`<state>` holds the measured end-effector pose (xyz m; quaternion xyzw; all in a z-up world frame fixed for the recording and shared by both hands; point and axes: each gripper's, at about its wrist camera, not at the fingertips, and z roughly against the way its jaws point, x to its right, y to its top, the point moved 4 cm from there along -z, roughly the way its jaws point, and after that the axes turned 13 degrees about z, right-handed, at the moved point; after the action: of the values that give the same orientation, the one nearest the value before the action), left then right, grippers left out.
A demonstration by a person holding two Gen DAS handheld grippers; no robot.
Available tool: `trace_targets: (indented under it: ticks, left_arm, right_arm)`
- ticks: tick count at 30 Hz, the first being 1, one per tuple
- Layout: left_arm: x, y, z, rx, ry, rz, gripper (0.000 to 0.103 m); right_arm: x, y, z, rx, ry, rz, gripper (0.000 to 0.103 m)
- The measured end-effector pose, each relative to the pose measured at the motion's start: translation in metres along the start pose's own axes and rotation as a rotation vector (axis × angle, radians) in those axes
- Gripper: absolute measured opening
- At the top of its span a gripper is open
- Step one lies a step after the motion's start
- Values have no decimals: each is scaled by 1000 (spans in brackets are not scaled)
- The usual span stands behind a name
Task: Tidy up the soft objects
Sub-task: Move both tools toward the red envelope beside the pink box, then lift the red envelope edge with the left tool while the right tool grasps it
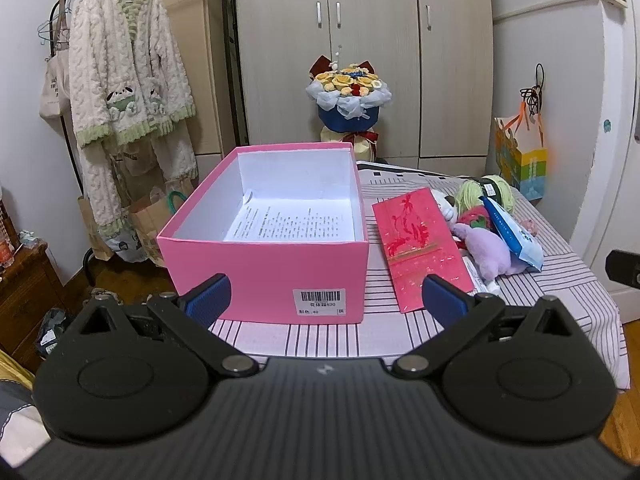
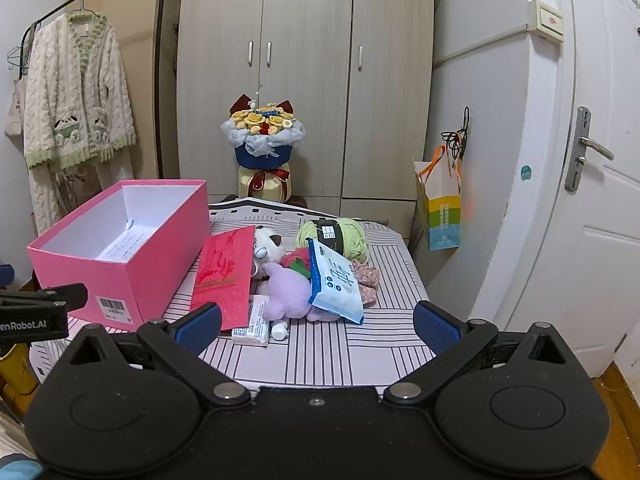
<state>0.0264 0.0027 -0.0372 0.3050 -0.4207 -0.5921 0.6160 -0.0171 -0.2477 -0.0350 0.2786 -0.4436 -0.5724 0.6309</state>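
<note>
**Entry: first pick from the soft pile, nothing yet in the box**

Both tools are empty with their jaws spread wide. My left gripper (image 1: 326, 298) hangs in front of the pink box (image 1: 264, 268); my right gripper (image 2: 318, 326) faces the pile on the striped cloth (image 2: 360, 344).

The box is open, holding only a printed sheet (image 1: 280, 220) on its floor. Beside it lies a red envelope (image 2: 226, 272). To the right of that, heaped and touching: a purple plush (image 2: 286, 294), a white plush (image 2: 266, 246), a strawberry toy (image 2: 298, 260), green yarn (image 2: 352, 236) behind, and a blue-white packet (image 2: 336, 284) leaning over the purple plush.

Judgement: no item has been sorted. The purple plush is nearest the right gripper, but the packet overlaps it. I would lift the packet first, or approach the plush from its free left end, closing on the thick body so the fabric does not slip. Small white items (image 2: 256, 326) lie just in front; keep the lower finger clear of them.
</note>
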Motion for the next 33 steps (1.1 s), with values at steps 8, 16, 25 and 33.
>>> trace_targets:
  ticks: [8,16,25,33]
  left_arm:
    - [6,0,3,19,-32,-5,103]
    - [28,3,7,76,-90,-24,103]
    - [55,-12,-23,51,-211,-27,102]
    - [87,-30,-71,-58,-226,-32,100]
  right_arm:
    - [3,1,0,12,15,-10,103]
    - [12,11,-5,54,96,30,103]
    - [39,15,-50,109,304,-33,103]
    - [47,18,-109,111,487,2,103]
